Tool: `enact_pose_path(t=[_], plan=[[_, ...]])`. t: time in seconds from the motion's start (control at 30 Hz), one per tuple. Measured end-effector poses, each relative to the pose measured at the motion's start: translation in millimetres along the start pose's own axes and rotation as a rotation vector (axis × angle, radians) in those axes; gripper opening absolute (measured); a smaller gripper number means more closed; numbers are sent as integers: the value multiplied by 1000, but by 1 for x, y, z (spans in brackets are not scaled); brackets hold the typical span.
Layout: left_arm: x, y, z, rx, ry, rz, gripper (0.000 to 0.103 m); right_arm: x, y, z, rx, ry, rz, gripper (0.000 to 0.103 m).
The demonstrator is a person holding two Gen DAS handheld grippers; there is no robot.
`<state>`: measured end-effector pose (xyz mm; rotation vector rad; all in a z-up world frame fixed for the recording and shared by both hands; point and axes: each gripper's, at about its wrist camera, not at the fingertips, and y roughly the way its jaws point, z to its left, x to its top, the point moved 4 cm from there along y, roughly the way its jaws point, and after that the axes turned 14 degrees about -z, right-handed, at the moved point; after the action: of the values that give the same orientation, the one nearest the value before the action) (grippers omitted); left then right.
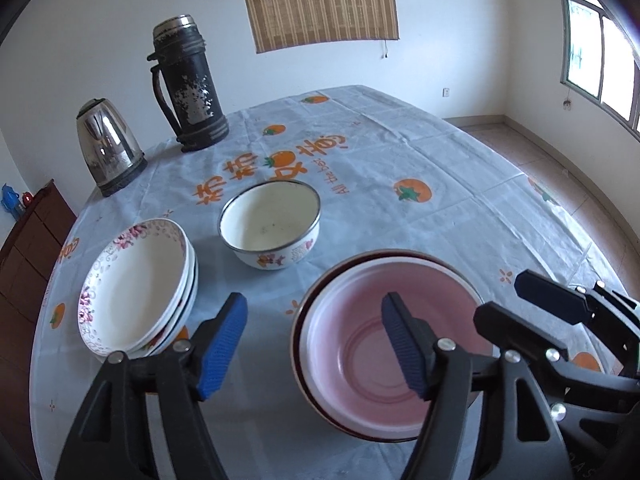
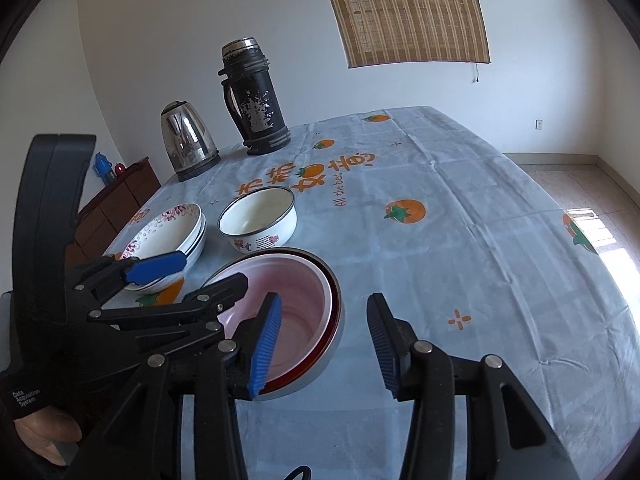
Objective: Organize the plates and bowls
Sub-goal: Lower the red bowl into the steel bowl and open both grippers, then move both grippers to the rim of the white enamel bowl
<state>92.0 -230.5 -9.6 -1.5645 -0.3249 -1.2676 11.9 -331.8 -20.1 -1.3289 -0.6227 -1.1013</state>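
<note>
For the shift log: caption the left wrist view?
Open left gripper above pink bowl, beside stacked plates.

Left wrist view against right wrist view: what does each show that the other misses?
Only the left wrist view shows the green-framed window. Only the right wrist view shows the person's bare hand and a sunlit floor patch. Both show the pink plastic bowl, white enamel bowl, stacked floral plates, steel kettle, black thermos, and both open grippers: left gripper, right gripper.
</note>
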Motion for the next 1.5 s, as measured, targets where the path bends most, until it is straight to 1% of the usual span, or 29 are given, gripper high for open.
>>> enact_pose_path(t=[0.1, 0.17, 0.23, 0.33, 0.5, 0.67, 0.77, 0.93, 1.13, 1.3, 1.5], plan=[[3, -4, 7, 24, -8, -32, 71, 0, 0, 2, 1, -4, -5, 47], [5, -6, 12, 44, -17, -54, 74, 1, -1, 3, 1, -7, -9, 47], [5, -7, 18, 62, -38, -75, 83, 2, -3, 2, -4, -5, -18, 47], [6, -8, 27, 68, -63, -91, 90, 4, -3, 0, -9, 4, -22, 47], [5, -4, 46, 80, -105, -80, 90, 7, -2, -3, -15, 20, -26, 47], [7, -1, 80, 138, -176, -78, 90, 12, 1, -5, -11, 30, -33, 47], [8, 1, 94, 158, -207, -75, 90, 16, 4, -6, -9, 38, -36, 47], [8, 12, 96, 161, -221, -51, 90, 25, 11, -6, 0, 52, -33, 47], [8, 28, 94, 117, -262, -10, 90, 32, 17, -6, 6, 43, -20, 47], [9, 39, 89, 98, -261, 10, 90, 36, 24, -10, -6, 15, -7, 47], [14, 50, 79, 85, -230, 23, 90, 39, 35, -17, -2, 38, 4, 47]])
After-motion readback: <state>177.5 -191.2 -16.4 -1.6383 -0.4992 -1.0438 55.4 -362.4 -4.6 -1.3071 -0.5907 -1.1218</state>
